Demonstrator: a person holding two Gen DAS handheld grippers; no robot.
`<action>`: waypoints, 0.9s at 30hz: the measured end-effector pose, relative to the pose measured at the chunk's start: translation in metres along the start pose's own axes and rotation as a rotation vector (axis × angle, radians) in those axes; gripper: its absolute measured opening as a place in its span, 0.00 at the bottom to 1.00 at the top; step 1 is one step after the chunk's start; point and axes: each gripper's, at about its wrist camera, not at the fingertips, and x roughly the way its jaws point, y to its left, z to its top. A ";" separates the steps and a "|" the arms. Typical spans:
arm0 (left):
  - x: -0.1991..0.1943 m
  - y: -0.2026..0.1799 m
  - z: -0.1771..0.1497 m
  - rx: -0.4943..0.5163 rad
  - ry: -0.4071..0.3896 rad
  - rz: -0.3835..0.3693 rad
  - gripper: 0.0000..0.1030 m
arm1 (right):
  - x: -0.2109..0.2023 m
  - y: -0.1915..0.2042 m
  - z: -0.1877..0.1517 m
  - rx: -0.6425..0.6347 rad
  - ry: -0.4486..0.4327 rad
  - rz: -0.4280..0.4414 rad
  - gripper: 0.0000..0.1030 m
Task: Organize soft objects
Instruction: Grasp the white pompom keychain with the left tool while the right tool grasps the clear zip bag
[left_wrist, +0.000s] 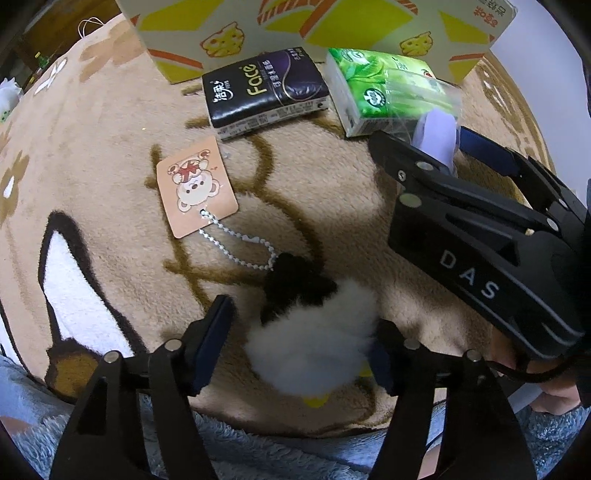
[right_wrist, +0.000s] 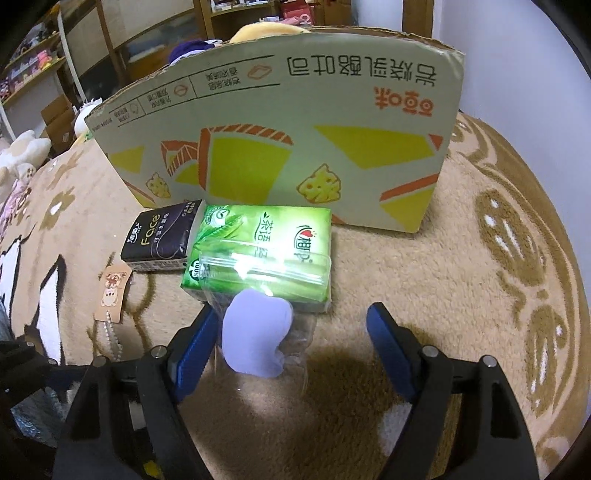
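Your left gripper (left_wrist: 295, 347) sits low, jaws spread wide; your right gripper (right_wrist: 291, 336) is ahead, also spread wide.

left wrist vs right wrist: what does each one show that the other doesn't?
Only the left wrist view shows the black-and-white plush toy between the open left gripper, and the right gripper's body from outside.

Only the right wrist view shows the cardboard box's open top edge, the shelves behind it, and the open right gripper around the lavender item in clear plastic.

Both show the black tissue pack, the green tissue pack, the bear tag and the beige rug.
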 end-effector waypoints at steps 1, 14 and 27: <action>0.000 -0.001 -0.001 0.004 0.000 0.005 0.65 | 0.001 0.001 0.000 -0.002 -0.002 -0.002 0.82; -0.010 -0.009 -0.008 0.020 -0.058 0.045 0.32 | -0.004 -0.005 0.001 0.014 -0.013 -0.022 0.50; -0.063 -0.002 -0.008 -0.020 -0.315 0.118 0.32 | -0.052 -0.023 0.004 0.085 -0.126 0.003 0.42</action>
